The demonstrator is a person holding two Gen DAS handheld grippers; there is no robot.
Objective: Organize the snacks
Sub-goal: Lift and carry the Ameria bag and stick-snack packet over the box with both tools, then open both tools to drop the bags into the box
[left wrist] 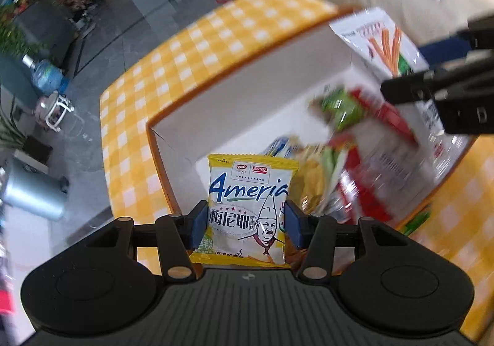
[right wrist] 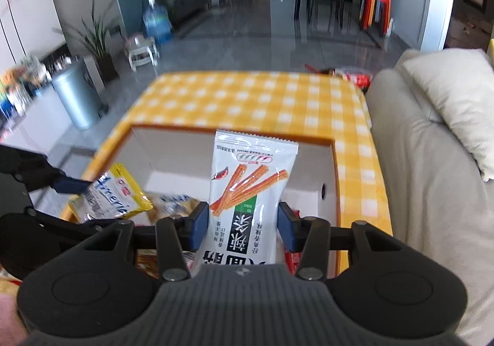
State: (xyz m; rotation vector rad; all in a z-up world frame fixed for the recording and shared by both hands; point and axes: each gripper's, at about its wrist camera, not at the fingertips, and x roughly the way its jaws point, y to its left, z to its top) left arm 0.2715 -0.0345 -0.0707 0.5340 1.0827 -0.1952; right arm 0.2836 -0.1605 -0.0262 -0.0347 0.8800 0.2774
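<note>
The left gripper [left wrist: 245,224] is clamped on the yellow snack packet [left wrist: 250,201], held above the box [left wrist: 173,117] near its front-left corner. The right gripper [right wrist: 242,222] is clamped on the white spicy-stick packet [right wrist: 247,188], upright over the box interior on the checkered tabletop [right wrist: 247,96].

yellow ameria packet [left wrist: 251,207] and white spicy-stick packet [right wrist: 250,191], both upright over box [right wrist: 327,167]

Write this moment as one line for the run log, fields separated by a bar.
left gripper: shut on yellow packet | right gripper: shut on white stick-snack packet | both over white box | table: yellow checked cloth
</note>
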